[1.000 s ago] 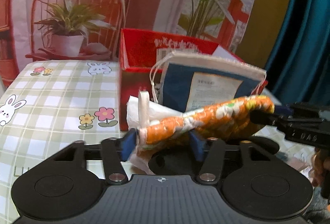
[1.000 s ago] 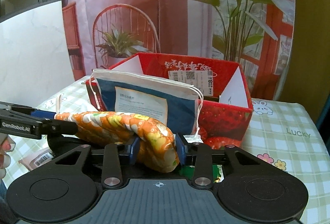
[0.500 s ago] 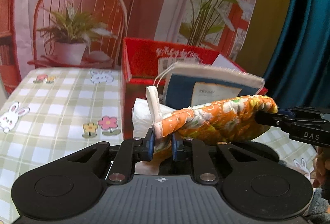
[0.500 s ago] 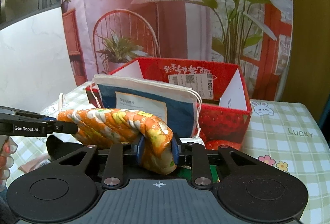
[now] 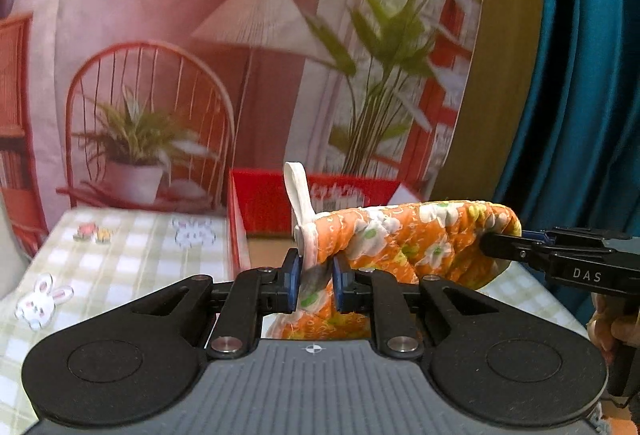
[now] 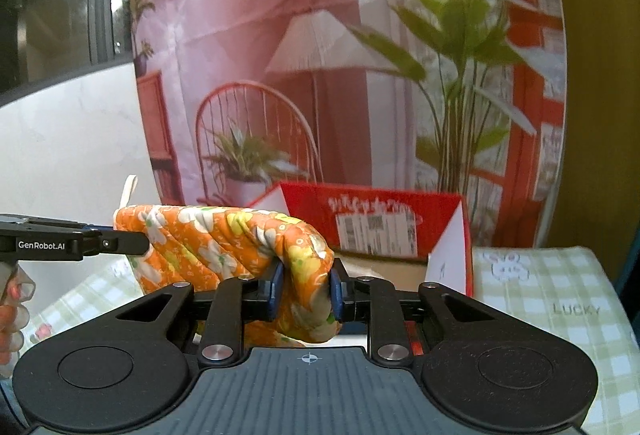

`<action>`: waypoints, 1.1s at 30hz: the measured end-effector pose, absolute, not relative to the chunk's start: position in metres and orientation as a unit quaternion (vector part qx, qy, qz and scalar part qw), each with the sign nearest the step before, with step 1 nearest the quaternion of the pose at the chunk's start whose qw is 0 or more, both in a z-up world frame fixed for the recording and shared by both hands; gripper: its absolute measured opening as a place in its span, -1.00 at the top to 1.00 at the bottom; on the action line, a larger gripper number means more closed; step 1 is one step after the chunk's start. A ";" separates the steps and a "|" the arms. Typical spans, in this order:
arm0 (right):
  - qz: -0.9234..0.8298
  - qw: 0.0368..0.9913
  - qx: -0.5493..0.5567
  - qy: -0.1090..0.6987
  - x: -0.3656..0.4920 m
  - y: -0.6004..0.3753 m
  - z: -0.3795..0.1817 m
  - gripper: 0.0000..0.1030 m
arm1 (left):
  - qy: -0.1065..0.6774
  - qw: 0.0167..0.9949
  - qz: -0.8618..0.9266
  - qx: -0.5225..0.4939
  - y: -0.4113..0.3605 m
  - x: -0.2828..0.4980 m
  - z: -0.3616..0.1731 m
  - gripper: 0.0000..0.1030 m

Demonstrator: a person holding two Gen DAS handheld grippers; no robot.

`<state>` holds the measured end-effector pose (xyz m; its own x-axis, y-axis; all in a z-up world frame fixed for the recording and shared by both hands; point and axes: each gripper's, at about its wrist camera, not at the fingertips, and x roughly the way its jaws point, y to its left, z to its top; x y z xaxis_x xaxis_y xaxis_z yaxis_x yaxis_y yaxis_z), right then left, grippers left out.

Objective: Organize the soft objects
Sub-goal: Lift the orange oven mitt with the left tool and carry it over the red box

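Observation:
An orange flowered oven mitt (image 5: pixel 404 239) with a white hanging loop (image 5: pixel 298 195) hangs stretched between both grippers, lifted in the air. My left gripper (image 5: pixel 314 281) is shut on its cuff end. My right gripper (image 6: pixel 305 289) is shut on its rounded tip (image 6: pixel 308 259). In the left wrist view the right gripper's fingers (image 5: pixel 516 249) come in from the right. In the right wrist view the left gripper's fingers (image 6: pixel 116 243) come in from the left. A red open box (image 6: pixel 404 223) stands behind and below the mitt.
The box (image 5: pixel 256 211) sits on a green checked tablecloth (image 5: pixel 132 255) with rabbit and flower prints; the cloth also shows in the right wrist view (image 6: pixel 552 299). A printed backdrop of a chair, lamp and plants hangs behind. A teal curtain (image 5: pixel 580 75) is at the right.
Both grippers have risen with the mitt, which now hangs above the box's front rim. The blue and white pouch in the box has dropped out of sight. The left gripper closed on the cuff.

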<state>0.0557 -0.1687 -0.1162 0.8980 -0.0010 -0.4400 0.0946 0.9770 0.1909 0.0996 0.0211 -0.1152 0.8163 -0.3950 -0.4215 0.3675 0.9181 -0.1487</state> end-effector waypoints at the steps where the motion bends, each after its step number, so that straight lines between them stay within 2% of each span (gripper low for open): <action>1: -0.023 0.970 0.104 0.219 0.056 -0.170 -0.111 0.58 | 0.222 0.954 -0.200 -0.030 0.021 0.101 -0.110 0.66; 18: -0.037 0.984 0.066 0.159 0.105 -0.214 -0.044 0.59 | 0.149 0.969 -0.197 0.003 -0.012 0.155 -0.033 0.65; 24: -0.042 0.981 0.068 0.177 0.140 -0.232 -0.045 0.59 | 0.195 0.960 -0.199 -0.020 -0.014 0.202 -0.045 0.66; 33: -0.024 0.964 0.070 0.257 0.185 -0.239 -0.087 0.62 | 0.289 0.936 -0.202 -0.027 -0.009 0.249 -0.093 0.65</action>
<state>0.1846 -0.2386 -0.0872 0.8667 -0.0109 -0.4988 0.0833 0.9889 0.1231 0.2486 -0.0087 -0.0933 0.7521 -0.3929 -0.5291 0.3616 0.9172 -0.1671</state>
